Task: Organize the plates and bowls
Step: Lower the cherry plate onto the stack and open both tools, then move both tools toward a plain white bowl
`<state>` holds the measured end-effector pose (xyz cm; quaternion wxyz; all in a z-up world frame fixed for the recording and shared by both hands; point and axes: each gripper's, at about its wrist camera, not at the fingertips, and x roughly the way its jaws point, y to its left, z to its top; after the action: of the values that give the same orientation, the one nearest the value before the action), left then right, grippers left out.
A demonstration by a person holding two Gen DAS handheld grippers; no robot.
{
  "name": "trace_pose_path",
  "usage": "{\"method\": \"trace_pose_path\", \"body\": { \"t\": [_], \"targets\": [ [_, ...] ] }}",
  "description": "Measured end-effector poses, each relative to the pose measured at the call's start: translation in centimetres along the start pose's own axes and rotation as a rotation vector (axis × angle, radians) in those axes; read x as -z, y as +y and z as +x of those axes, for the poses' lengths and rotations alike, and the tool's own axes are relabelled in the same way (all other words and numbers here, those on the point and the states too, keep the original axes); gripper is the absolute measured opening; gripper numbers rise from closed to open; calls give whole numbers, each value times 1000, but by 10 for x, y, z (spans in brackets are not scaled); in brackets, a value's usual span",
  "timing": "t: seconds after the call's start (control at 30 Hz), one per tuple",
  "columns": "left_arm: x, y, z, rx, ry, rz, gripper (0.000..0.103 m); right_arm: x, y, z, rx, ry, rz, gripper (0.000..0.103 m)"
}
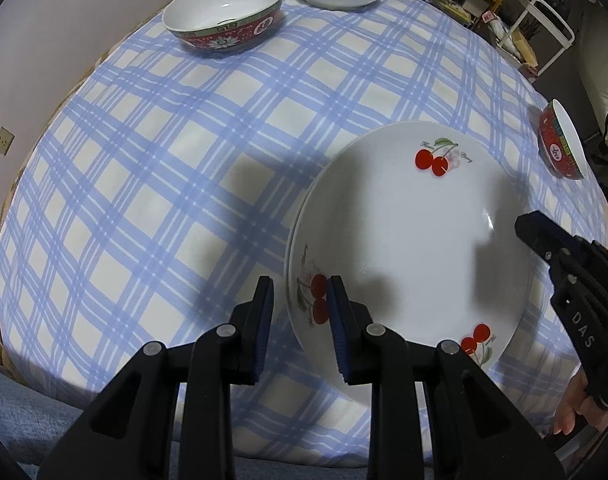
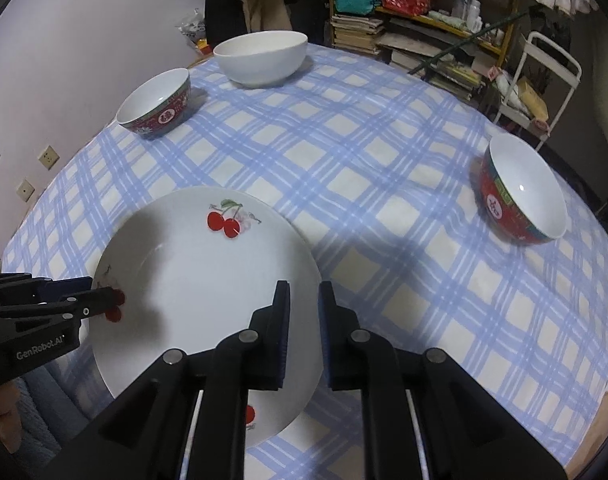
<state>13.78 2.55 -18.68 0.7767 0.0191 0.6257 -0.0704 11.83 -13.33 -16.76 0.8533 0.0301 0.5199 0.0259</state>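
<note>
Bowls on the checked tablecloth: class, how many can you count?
3: a white bowl at the far edge, a red patterned bowl beside it, another red bowl at the right.

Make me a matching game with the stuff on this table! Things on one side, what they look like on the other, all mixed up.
Things:
1. cherry plate
2. white bowl
3. red bowl next to the white bowl
4. tablecloth

What it looks like:
A. blue and white checks
B. red pattern outside, white inside
C. plain white all over
D. white with red fruit painted on it

Pairs: 1-D, 2-C, 3-B, 4-A
</note>
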Motion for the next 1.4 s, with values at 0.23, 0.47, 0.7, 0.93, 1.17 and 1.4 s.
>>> {"method": "trace_pose_path", "body": {
  "t": [0.23,0.47,0.7,0.93,1.17,1.4],
  "targets": [
    [-1,1,-2,-2,-7,3,27,0,1,1,10,10,0,15],
    [-5,10,-19,-26,-72,-23,47,-4,-9,-4,-6,-8,67,15],
    [-11,7,-34,-105,-118,14,69,-18,-17,-10,11,-74,83,39],
    [-45,14,-52,-91,-161,-32,82,-47,-28,-7,-14,-76,115,80],
    [-103,26,-63,-112,-196,-46,85,-105,-48,9,-153,-109,206,100],
    [-173,32,-58,-113,-231,-67,85,-161,-71,32,-175,-143,289,100]
  ]
}}
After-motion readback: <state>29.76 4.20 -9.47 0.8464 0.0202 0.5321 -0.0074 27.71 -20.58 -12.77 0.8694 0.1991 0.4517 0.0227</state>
